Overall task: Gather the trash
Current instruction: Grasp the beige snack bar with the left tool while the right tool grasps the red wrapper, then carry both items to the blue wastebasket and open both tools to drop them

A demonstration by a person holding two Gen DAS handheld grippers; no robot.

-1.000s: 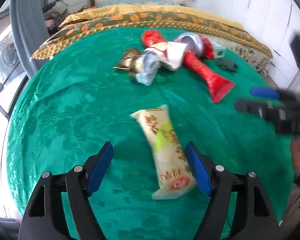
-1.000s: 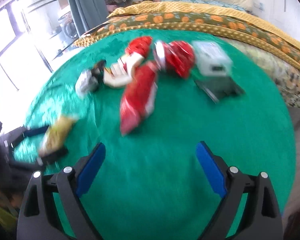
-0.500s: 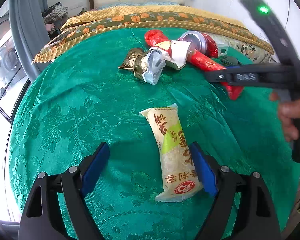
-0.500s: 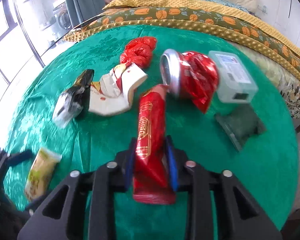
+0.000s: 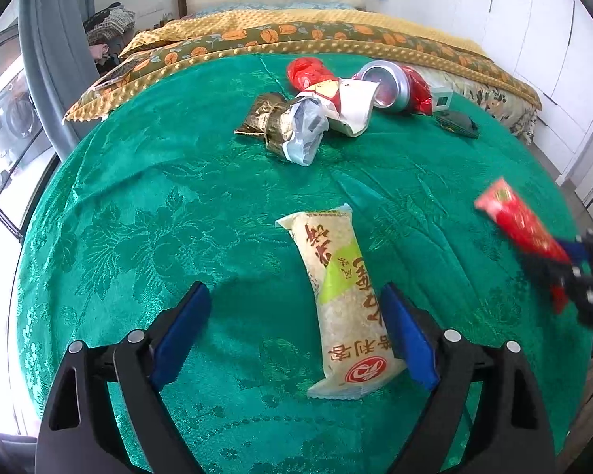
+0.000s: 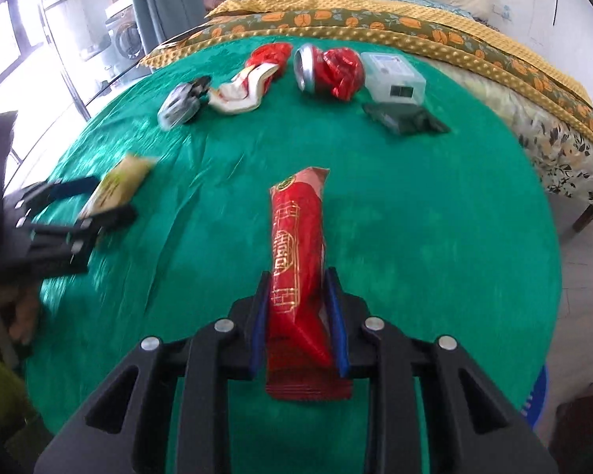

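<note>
My right gripper (image 6: 298, 296) is shut on a long red snack wrapper (image 6: 296, 252) and holds it above the green tablecloth (image 6: 435, 217). The wrapper also shows at the right in the left wrist view (image 5: 518, 221). My left gripper (image 5: 296, 316) is open, its jaws either side of a beige snack wrapper (image 5: 340, 288) lying on the cloth. At the far side lie a gold and silver wrapper (image 5: 288, 126), a white and red wrapper (image 5: 344, 98), a crushed red can (image 5: 395, 87) and a dark green packet (image 5: 456, 124).
A clear plastic box (image 6: 393, 75) sits beside the can. A bed with a yellow patterned cover (image 6: 375, 23) runs behind the round table. Windows and a grey curtain (image 5: 47, 59) are at the left.
My right gripper has lifted the red wrapper away from the trash pile and pulled it back toward the table's near right side. My left gripper stays open around the beige wrapper.
</note>
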